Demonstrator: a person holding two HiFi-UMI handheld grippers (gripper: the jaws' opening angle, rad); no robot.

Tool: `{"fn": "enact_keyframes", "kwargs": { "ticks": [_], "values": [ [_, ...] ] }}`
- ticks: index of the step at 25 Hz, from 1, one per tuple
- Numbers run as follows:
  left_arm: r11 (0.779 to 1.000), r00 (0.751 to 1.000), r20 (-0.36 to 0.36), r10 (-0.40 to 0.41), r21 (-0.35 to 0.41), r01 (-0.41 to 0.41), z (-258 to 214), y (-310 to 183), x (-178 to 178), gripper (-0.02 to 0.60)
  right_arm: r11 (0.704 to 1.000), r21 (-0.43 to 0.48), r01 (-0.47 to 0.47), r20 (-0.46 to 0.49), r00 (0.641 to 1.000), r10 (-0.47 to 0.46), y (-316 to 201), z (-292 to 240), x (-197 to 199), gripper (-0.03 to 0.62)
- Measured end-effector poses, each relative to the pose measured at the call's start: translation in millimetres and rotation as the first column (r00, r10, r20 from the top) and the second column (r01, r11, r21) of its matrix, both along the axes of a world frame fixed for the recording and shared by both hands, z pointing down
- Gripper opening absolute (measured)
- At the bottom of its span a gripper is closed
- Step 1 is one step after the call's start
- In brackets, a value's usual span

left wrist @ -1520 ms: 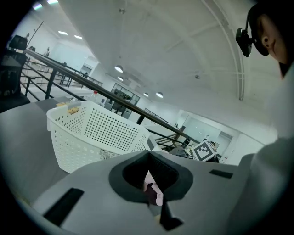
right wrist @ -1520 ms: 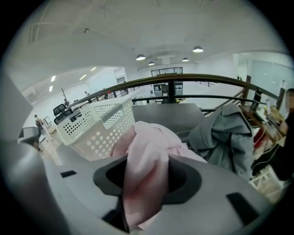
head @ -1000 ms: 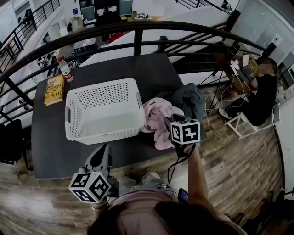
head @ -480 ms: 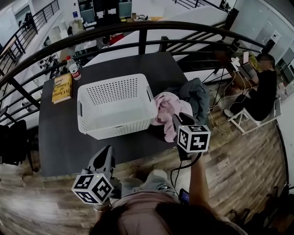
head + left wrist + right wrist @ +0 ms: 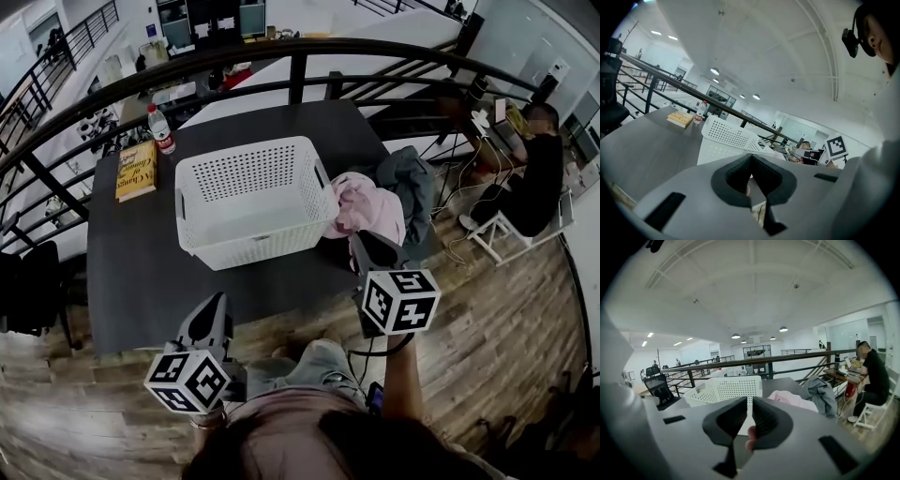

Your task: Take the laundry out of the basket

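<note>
White slatted basket [image 5: 248, 246] stands on the dark surface [image 5: 131, 281], while the laundry, a pink garment [image 5: 367, 208] and a grey garment [image 5: 410, 183], lies heaped just beside its right end. The right gripper [image 5: 370, 246] hangs near the pink cloth; its jaws have just been closing and are almost together, with nothing between them. The left gripper [image 5: 208, 314] has its jaws together, empty. The title on the yellow book [image 5: 137, 170] is too small to read, and so is the red label of the bottle [image 5: 161, 129].

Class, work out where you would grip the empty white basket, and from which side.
Probably the handle slot in the white basket's left end wall, approached from the left: bare table there, while the pink garment crowds the right end.
</note>
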State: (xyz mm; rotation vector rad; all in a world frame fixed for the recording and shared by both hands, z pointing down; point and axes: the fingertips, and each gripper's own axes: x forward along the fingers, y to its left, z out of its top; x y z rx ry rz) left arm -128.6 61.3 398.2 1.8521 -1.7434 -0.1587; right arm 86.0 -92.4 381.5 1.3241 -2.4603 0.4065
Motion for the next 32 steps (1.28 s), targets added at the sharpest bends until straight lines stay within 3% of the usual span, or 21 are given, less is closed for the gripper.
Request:
{"fn": "enact_keyframes", "kwargs": {
  "ticks": [7,14,32],
  "values": [
    [0.999,0.999,-0.011,-0.036,0.017,0.036,-3,21,-4,-0.003,0.996,0.068,0.062,0.087,0.994,-0.068,30,-20,-20,0.017],
    [0.992,0.992,0.004,-0.123,0.003,0.123,-3,44,-1,-0.003,0.988,0.052,0.144,0.088,0.985,-0.148,47,-21,-24,0.017],
    [0.982,0.982,0.033,-0.187,0.0,0.187,-17,107,112,-0.003,0.954,0.065,0.294,0.029,0.955,-0.297,113,-27,47,0.015]
  ]
}}
